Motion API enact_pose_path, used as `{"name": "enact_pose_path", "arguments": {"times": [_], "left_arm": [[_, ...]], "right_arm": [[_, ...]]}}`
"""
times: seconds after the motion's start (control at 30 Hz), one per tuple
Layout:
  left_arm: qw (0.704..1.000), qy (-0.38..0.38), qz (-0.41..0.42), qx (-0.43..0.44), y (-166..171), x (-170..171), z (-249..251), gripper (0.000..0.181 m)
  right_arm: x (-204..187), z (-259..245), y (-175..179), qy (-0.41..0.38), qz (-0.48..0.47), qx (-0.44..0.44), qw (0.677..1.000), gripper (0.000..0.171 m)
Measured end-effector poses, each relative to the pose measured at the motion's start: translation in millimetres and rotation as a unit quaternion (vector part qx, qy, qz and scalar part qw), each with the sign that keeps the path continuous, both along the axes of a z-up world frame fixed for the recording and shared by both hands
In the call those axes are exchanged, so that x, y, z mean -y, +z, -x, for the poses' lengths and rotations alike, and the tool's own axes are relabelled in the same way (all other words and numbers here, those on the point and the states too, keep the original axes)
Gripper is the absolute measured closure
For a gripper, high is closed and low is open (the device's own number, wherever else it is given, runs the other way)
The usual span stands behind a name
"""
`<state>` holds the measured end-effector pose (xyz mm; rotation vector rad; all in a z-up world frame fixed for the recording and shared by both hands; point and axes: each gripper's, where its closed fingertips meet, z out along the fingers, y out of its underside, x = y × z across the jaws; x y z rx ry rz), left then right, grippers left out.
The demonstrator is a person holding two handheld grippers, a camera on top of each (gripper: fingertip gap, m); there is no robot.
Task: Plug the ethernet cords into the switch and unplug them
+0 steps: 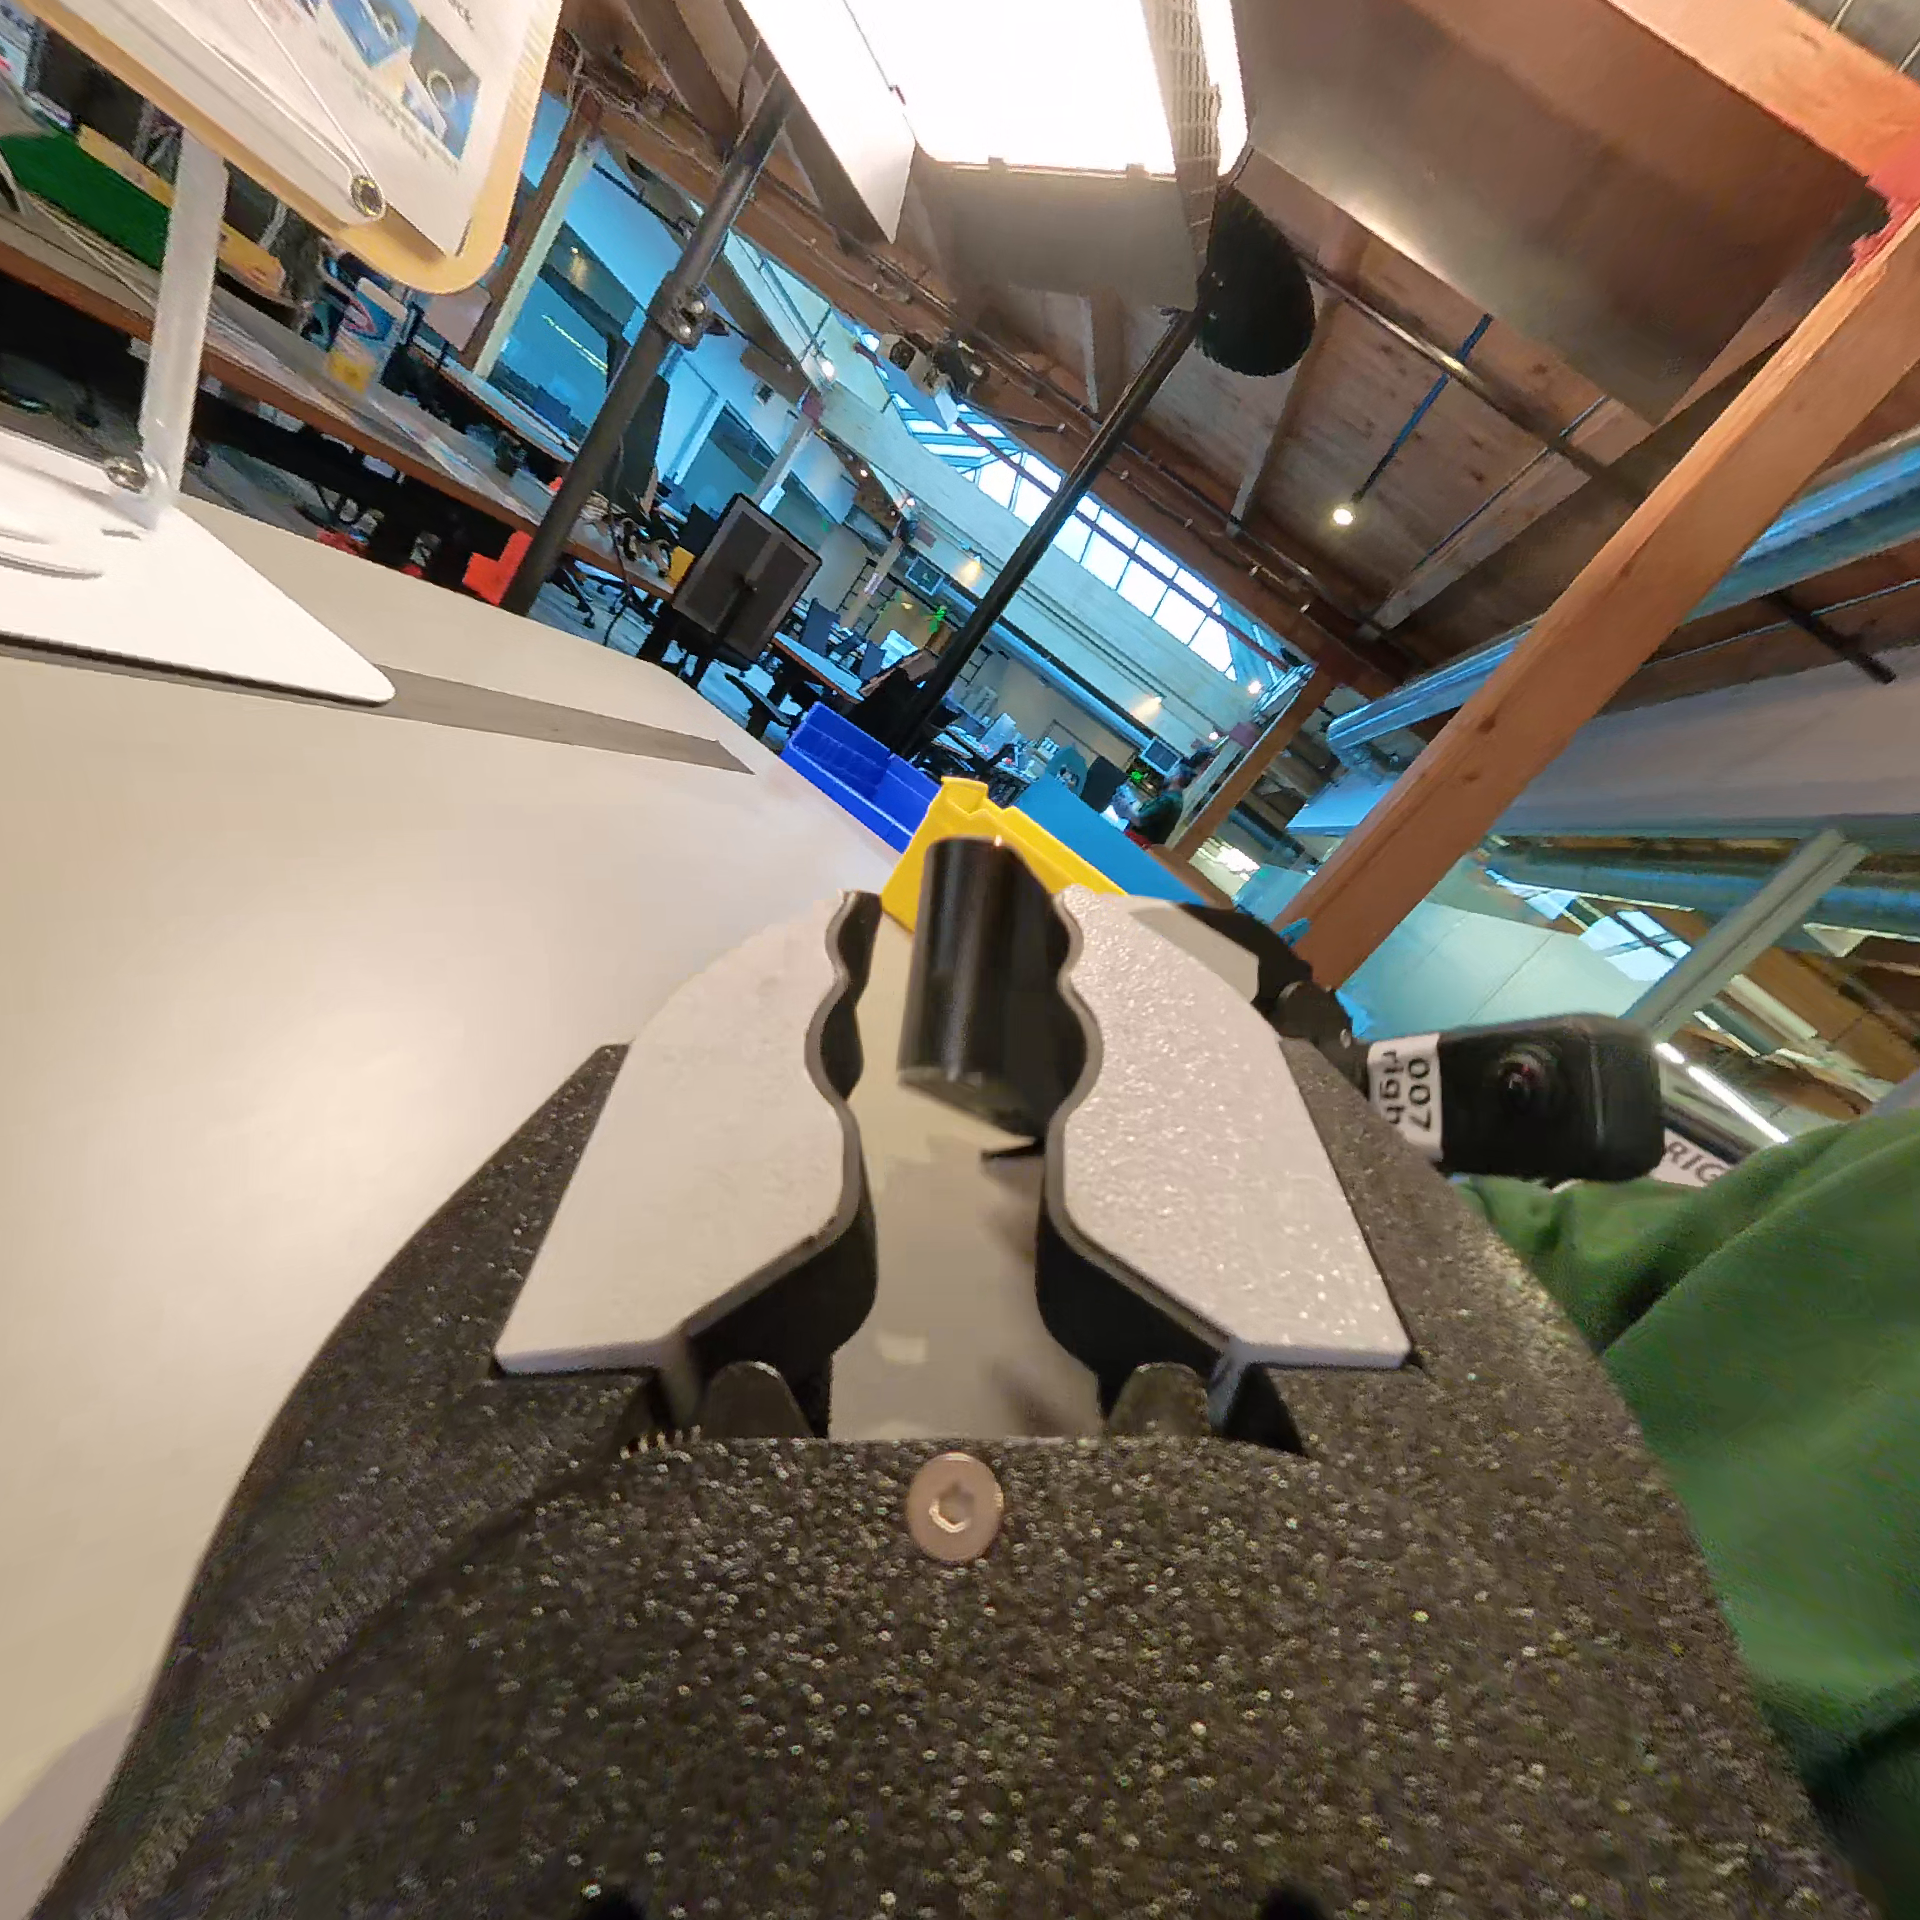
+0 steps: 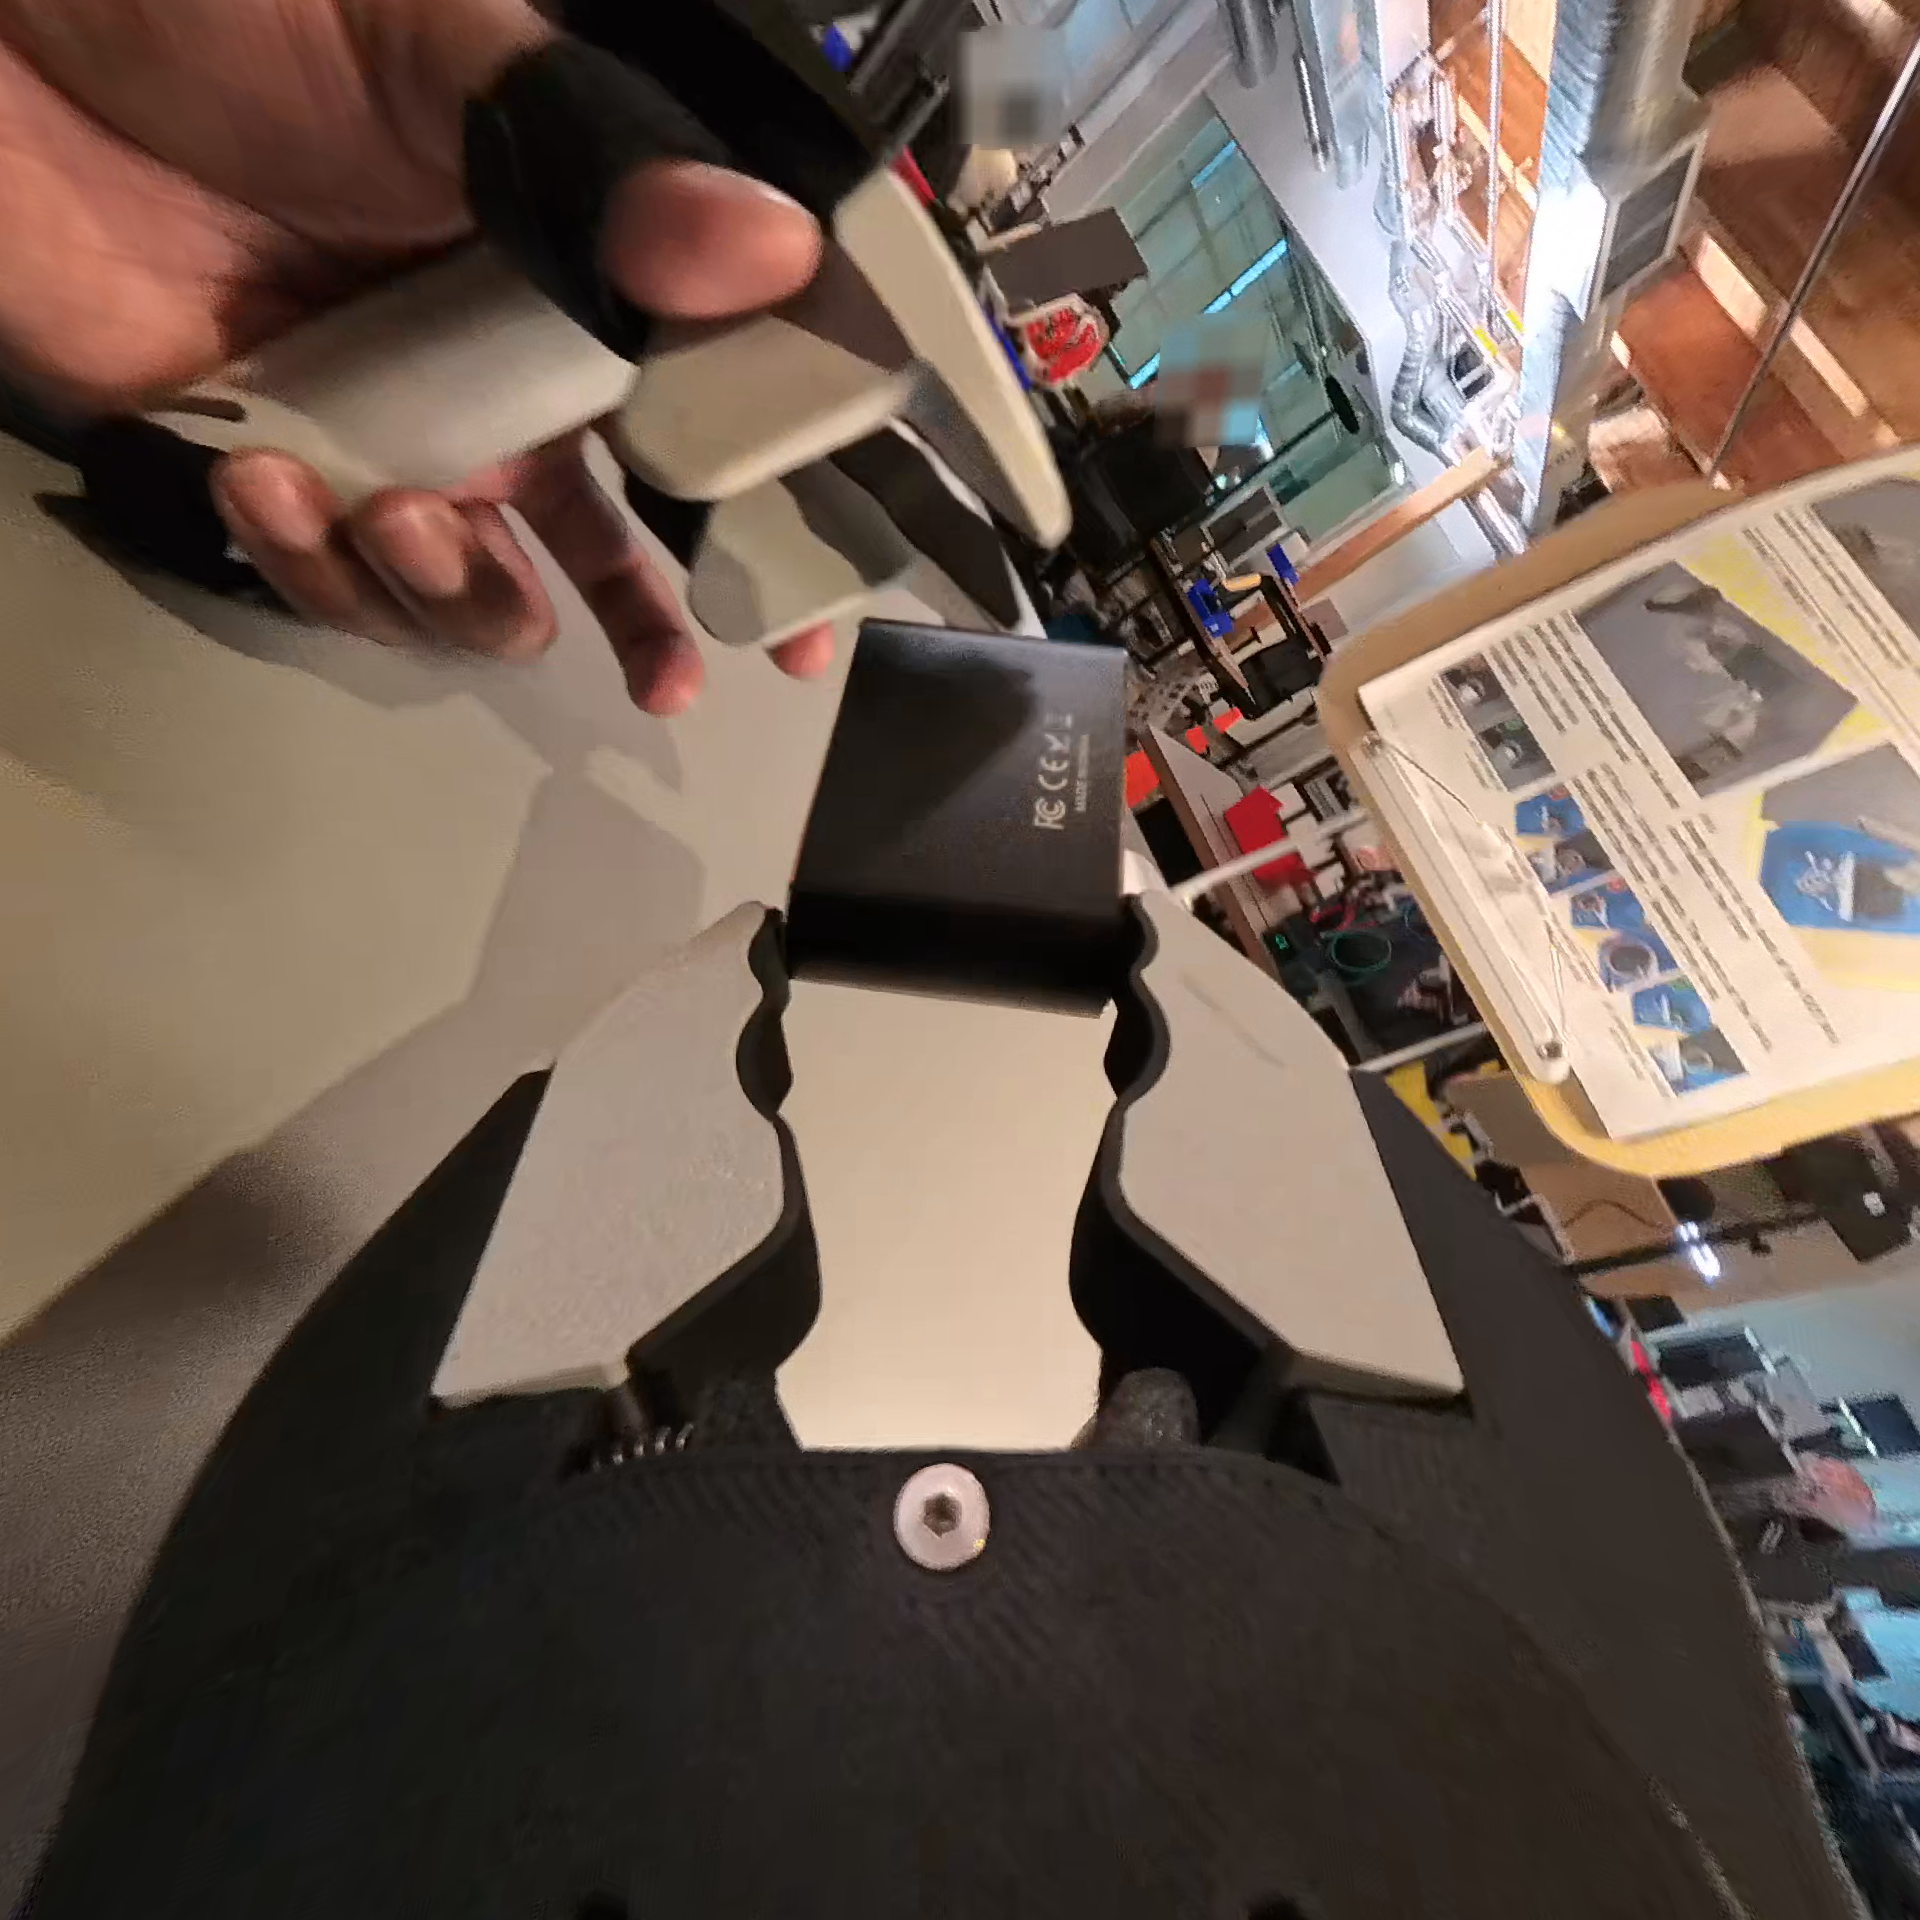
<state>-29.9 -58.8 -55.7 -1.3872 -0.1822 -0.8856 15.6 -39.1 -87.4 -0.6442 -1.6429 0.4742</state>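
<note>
My right gripper (image 2: 951,961) is clamping the near edge of the black switch (image 2: 961,800) between its fingertips, the flat box sticking out ahead, lifted off the grey table (image 2: 260,831) and rolled well over to one side. Just beyond it, my left hand (image 2: 343,312) is wrapping around the handle of the left gripper, a black strap over the thumb, fingers curled loosely underneath. Farther right, an instruction board (image 2: 1662,810) is standing on its stand.

On the left wrist view, my left gripper (image 1: 961,956) is sitting partly open, tilted low over the table, with a black cylinder (image 1: 961,997) between the fingers; I cannot tell whether they are pressing on it. Past the tips, a yellow bin (image 1: 987,842) and a blue bin (image 1: 847,753) are sitting near the table's far edge. My green sleeve (image 1: 1714,1403) is filling the right side.
</note>
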Motion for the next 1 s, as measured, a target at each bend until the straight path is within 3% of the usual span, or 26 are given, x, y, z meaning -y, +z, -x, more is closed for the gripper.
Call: {"name": "enact_pose_path", "arguments": {"times": [0.3,0.43,0.53,0.63,0.77,0.93,1.0], "left_arm": [[1.000,-0.004,0.009,-0.023,-4,-2,-4,0.148],[1.000,-0.005,0.011,-0.028,-4,-2,-6,0.149],[1.000,-0.005,0.012,-0.028,-5,-3,-6,0.149],[0.999,-0.004,0.013,-0.033,-5,-3,-7,0.149],[0.999,-0.004,0.013,-0.041,-5,-3,-10,0.149],[0.999,0.001,0.012,-0.047,-5,-3,-10,0.149],[0.999,-0.001,0.011,-0.046,-5,-3,-10,0.149]], "right_arm": [[-103,-77,42,-0.172,0.083,0.000,0.982,0.111],[-180,-145,77,-0.279,0.123,0.010,0.952,0.111],[-241,-199,85,-0.356,0.187,0.064,0.913,0.111],[-293,-239,64,-0.400,0.264,0.134,0.867,0.111],[-342,-266,7,-0.449,0.315,0.241,0.801,0.111],[-351,-282,-46,-0.475,0.332,0.362,0.730,0.111],[-353,-285,-52,-0.484,0.333,0.371,0.719,0.111]]}}
